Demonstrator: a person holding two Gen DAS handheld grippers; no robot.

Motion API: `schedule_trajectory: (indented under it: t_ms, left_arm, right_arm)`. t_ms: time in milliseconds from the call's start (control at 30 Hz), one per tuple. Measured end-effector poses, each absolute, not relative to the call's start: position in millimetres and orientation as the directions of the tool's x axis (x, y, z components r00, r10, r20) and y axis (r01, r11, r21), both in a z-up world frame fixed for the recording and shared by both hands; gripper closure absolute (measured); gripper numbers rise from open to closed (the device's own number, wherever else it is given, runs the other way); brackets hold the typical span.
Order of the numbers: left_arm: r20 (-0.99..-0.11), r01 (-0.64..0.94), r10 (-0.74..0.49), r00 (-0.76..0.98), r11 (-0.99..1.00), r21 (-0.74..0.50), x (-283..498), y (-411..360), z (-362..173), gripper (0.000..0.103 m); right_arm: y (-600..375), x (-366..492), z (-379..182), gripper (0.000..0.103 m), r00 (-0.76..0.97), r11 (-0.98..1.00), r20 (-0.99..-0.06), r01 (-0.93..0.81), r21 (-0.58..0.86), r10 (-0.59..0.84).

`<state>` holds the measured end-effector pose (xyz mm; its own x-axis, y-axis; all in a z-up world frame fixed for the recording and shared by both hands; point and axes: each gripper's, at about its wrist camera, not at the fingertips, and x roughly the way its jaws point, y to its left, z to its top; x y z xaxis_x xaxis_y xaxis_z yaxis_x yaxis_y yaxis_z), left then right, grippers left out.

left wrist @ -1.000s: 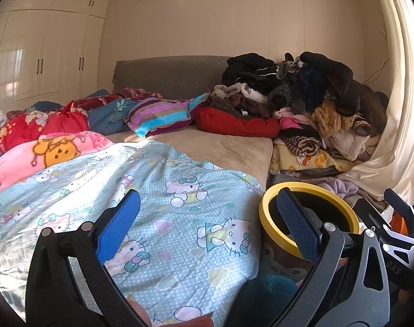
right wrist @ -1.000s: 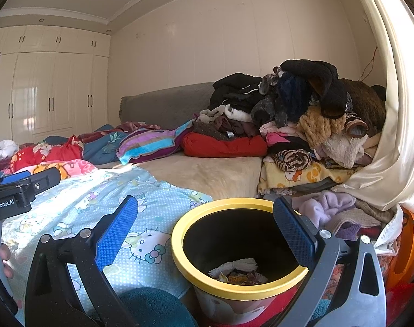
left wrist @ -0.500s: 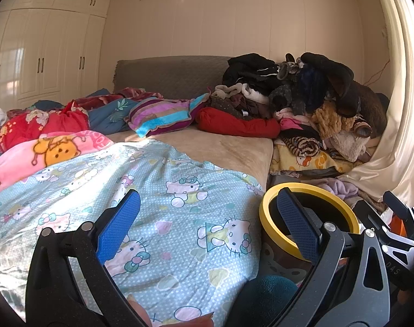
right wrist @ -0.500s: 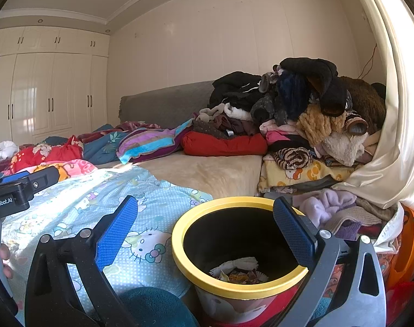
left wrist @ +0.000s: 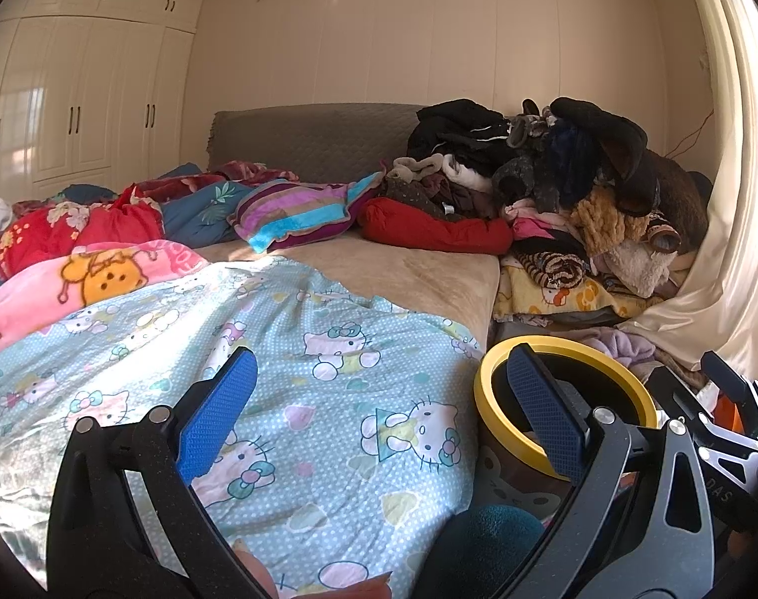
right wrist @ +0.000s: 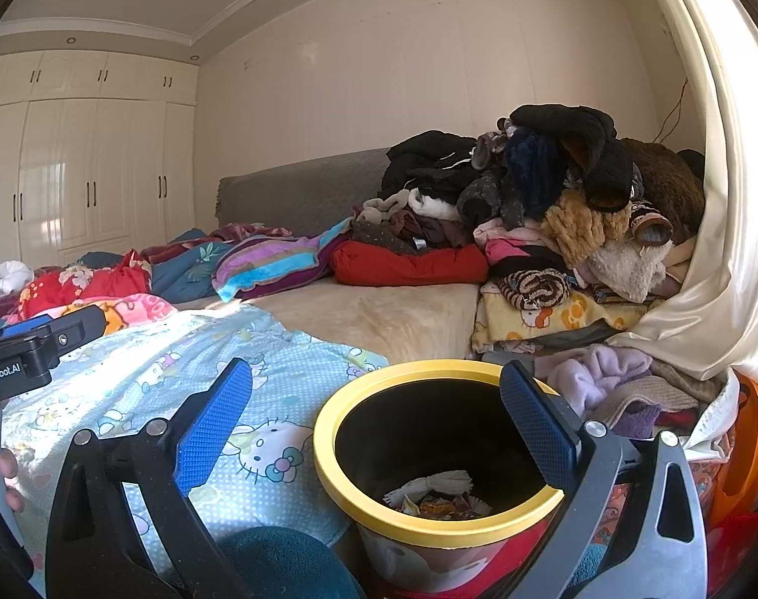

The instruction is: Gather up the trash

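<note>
Trash [right wrist: 436, 494]: one heap | bin [right wrist: 428, 524]: one | claws: two, empty

A home bedroom: a bed [left wrist: 408, 274] with cartoon-print blankets [left wrist: 289, 379], a heap of clothes [left wrist: 568, 184] against the wall, and cream built-in wardrobes [left wrist: 79, 100].

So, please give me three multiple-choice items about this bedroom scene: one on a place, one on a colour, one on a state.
1. Where does the trash bin stand?
A. beside the bed
B. on the pillow
C. inside the wardrobe

2. What colour is the bin's rim?
A. green
B. yellow
C. white

3. How is the right gripper?
A. shut on paper
B. shut on nothing
C. open, holding nothing

Answers:
1. A, it stands against the edge of the cartoon-cat blanket.
2. B, a yellow ring tops it.
3. C, its blue pads stand wide apart above the bin.
</note>
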<state>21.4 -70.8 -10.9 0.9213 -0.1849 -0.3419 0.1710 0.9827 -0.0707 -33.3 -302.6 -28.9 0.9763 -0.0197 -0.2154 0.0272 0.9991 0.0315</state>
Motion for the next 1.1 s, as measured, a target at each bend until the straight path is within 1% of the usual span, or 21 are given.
schedule_trajectory:
  t_ms: [367,533,667,767,833,900,933,1000,1033,1100]
  left_arm:
    - [-0.343,0.171,-0.184,0.921,0.983,-0.070,20.8,-71.6,-11.3,0.011]
    - [-0.352,0.148,-0.155,0.923,0.988,-0.047,22.3,-71.5,-10.9,0.011]
    - [-0.399,0.081,-0.092,0.912,0.996,-0.044,31.2,-62.9,-11.0,0.011]
    - [-0.446,0.013,-0.058,0.893,0.995,-0.104,40.8,-34.4,-11.6,0.011]
    - [-0.480,-0.067,-0.013,0.877,0.987,-0.149,45.8,2.8,-15.0,0.011]
    - [-0.502,-0.161,0.063,0.863,0.975,-0.154,46.0,38.6,-19.2,0.011]
    - [-0.521,-0.235,0.125,0.845,0.960,-0.152,45.9,68.2,-23.0,0.011]
    - [-0.558,-0.390,0.257,0.789,0.911,-0.133,42.7,124.7,-31.8,0.011]
    - [-0.594,-0.504,0.349,0.724,0.857,-0.110,37.5,169.0,-41.0,0.011]
    - [-0.620,-0.609,0.430,0.656,0.787,-0.099,26.2,220.4,-53.4,0.011]
  right_arm:
    - [-303.4,-33.0,-28.5,0.006,0.976,0.999,-0.216,0.027,0.033,-0.019]
    - [-303.7,-32.7,-28.0,0.006,0.976,0.999,-0.216,0.028,0.034,-0.020]
    - [-300.7,-30.0,-27.1,0.006,0.977,0.998,-0.214,0.022,0.051,-0.011]
    - [-278.0,-19.1,-21.6,0.006,0.973,0.997,-0.221,-0.054,0.049,0.064]
    - [-252.2,-11.7,-15.4,0.006,0.966,0.990,-0.216,-0.132,0.050,0.140]
    - [-210.1,-0.5,-12.6,0.006,0.931,0.964,-0.252,-0.260,0.048,0.264]
    - [-185.3,5.1,-13.7,0.006,0.900,0.941,-0.280,-0.333,0.057,0.335]
    - [-122.4,16.4,-21.7,0.006,0.788,0.864,-0.380,-0.498,0.069,0.484]
    - [-88.8,20.1,-29.4,0.006,0.717,0.816,-0.436,-0.572,0.079,0.544]
    - [-9.7,20.8,-55.0,0.006,0.532,0.696,-0.558,-0.708,0.119,0.637]
